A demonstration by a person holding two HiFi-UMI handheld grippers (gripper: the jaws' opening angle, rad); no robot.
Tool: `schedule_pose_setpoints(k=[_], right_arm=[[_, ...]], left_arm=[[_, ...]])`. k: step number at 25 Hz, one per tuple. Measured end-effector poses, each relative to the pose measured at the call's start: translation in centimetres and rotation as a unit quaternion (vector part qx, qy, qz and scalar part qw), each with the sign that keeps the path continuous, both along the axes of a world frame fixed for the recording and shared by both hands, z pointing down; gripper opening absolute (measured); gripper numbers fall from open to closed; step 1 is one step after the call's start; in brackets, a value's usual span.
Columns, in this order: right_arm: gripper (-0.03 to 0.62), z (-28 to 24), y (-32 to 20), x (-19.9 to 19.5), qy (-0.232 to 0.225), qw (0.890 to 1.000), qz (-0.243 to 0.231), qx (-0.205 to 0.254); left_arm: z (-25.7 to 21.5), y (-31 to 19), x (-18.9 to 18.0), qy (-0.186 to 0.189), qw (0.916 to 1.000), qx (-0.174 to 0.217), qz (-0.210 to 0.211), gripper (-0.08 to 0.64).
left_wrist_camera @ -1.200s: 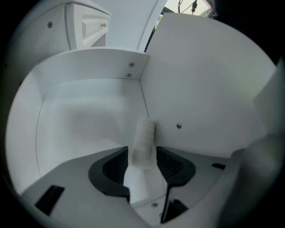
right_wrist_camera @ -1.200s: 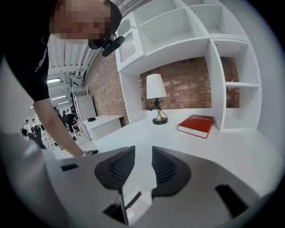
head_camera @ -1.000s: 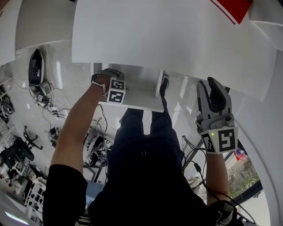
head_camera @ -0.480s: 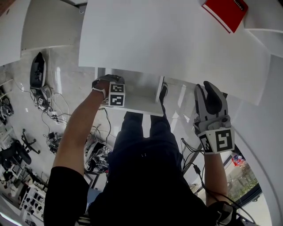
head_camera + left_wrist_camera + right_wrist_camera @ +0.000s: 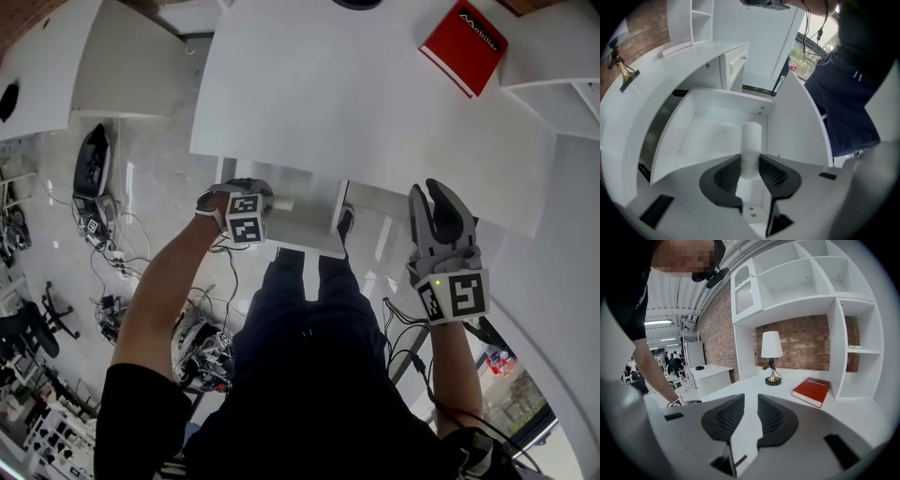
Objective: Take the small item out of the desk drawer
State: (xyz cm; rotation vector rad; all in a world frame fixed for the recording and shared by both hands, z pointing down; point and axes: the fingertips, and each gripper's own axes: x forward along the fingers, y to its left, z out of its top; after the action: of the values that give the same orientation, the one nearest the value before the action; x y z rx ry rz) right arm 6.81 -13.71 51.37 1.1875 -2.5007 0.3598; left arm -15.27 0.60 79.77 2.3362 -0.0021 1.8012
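The small item is a white cylinder (image 5: 751, 145). My left gripper (image 5: 751, 171) points steeply down and is shut on its lower end, its jaws having just closed on it. It hangs over the open white desk drawer (image 5: 708, 136). In the head view the left gripper (image 5: 267, 201) is at the drawer (image 5: 305, 234) under the desk edge, and the cylinder (image 5: 282, 203) sticks out beside it. My right gripper (image 5: 442, 202) hovers over the desk's near right edge. It (image 5: 751, 414) is open with nothing between its jaws, which have just been closing.
A red book (image 5: 463, 47) lies at the far right of the white desk top (image 5: 356, 103), with a lamp (image 5: 771, 357) and white shelves (image 5: 811, 273) behind it. The person's legs (image 5: 314, 309) stand right below the drawer. Cables and gear litter the floor at left (image 5: 94, 216).
My left gripper has come up from inside the drawer with the white cylinder in its jaws. The right gripper has risen a little and its jaws have narrowed.
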Motion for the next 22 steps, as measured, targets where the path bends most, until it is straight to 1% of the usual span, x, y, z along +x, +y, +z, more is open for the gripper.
schedule_pose_setpoints(k=[4,8,15,17,18,22], right_arm=[[0.084,-1.6,0.1,0.2,-0.006,1.000,0.003,0.017],[0.081,-2.9,0.3,0.9,-0.011,0.999,0.006,0.035],[0.078,-5.4,0.9,1.2,-0.014,0.998,0.000,0.059],[0.077,-6.2,1.0,1.2,-0.014,0.998,0.003,0.063],[0.077,-6.6,1.1,1.1,-0.015,0.998,0.005,0.063],[0.074,-8.2,1.5,0.7,-0.016,0.998,0.005,0.067]], left_arm=[[-2.5,-0.2,0.2,0.015,0.9988,0.016,-0.043,0.120],[-4.7,-0.4,0.9,0.034,0.9945,0.032,-0.094,0.120],[-9.6,-0.6,1.6,0.055,0.9864,0.079,-0.133,0.121],[-11.5,-1.0,1.6,0.067,0.9812,0.090,-0.157,0.121],[-12.5,-1.2,1.7,0.078,0.9772,0.094,-0.174,0.121],[-16.2,-2.4,2.4,0.131,0.9538,0.104,-0.250,0.121]])
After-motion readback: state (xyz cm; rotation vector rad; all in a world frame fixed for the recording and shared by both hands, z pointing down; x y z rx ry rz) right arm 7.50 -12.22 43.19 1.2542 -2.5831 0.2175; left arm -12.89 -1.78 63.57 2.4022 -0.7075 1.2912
